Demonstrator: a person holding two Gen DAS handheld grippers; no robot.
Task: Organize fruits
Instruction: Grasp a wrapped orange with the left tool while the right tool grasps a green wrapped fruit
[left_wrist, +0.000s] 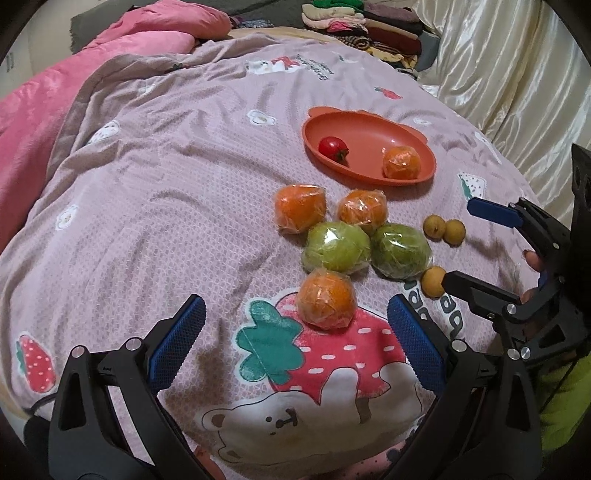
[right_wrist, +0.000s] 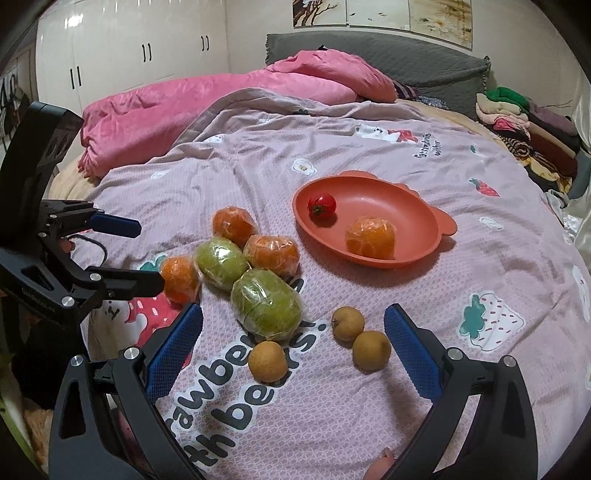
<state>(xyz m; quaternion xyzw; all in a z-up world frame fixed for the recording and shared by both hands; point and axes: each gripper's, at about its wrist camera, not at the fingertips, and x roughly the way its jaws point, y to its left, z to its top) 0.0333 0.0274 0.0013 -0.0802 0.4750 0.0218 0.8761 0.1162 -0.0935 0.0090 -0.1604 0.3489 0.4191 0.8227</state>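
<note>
An orange-red plate (left_wrist: 369, 127) (right_wrist: 388, 192) lies on the bed and holds a cherry tomato (left_wrist: 333, 147) (right_wrist: 322, 206) and a wrapped orange (left_wrist: 401, 161) (right_wrist: 370, 237). Before it lie three wrapped oranges (left_wrist: 326, 302) (right_wrist: 179, 278), two wrapped green fruits (left_wrist: 337, 246) (right_wrist: 266, 304) and three small yellow-brown fruits (left_wrist: 433, 282) (right_wrist: 267, 361). My left gripper (left_wrist: 295, 339) (right_wrist: 146, 254) is open and empty, just short of the nearest orange. My right gripper (right_wrist: 293, 347) (left_wrist: 458, 243) is open and empty, around the small fruits.
The fruits rest on a mauve printed blanket (left_wrist: 166, 184) (right_wrist: 369, 406). A pink duvet (left_wrist: 44, 122) (right_wrist: 207, 107) is bunched at the far left. Folded clothes (left_wrist: 373, 33) (right_wrist: 528, 125) are stacked at the far right. A cream satin curtain (left_wrist: 517, 74) hangs on the right.
</note>
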